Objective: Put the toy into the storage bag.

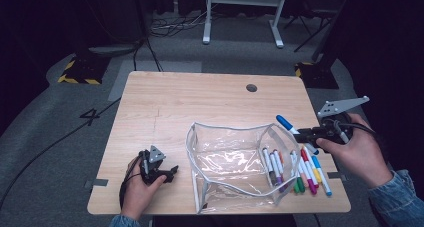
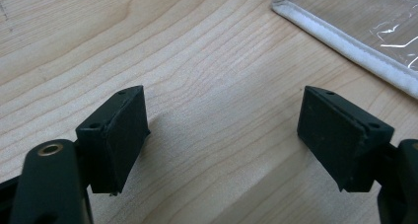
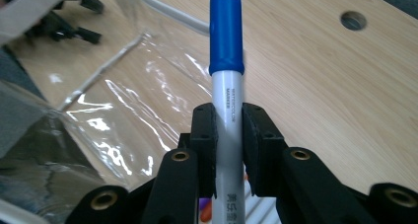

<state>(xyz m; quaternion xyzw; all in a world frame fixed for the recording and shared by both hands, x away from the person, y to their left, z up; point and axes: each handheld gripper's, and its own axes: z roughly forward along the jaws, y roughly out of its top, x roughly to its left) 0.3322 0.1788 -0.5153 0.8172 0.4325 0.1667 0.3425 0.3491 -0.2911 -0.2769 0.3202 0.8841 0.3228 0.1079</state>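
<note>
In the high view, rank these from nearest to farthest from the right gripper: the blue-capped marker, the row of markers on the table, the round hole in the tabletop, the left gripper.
1. blue-capped marker, clamped in the right gripper.
2. row of markers, just below it.
3. round hole, up-left.
4. left gripper, beyond the clear pouch.

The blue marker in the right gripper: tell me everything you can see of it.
The blue marker has a white barrel with small dark lettering and a glossy blue cap with a rounded tip; it looks like plastic. The right gripper is shut on its barrel just below the cap, so the capped end sticks out past the pads. In the high view it is held off the table, pointing up-left beside the clear pouch, above the other markers. Only the gripper touches it.
</note>
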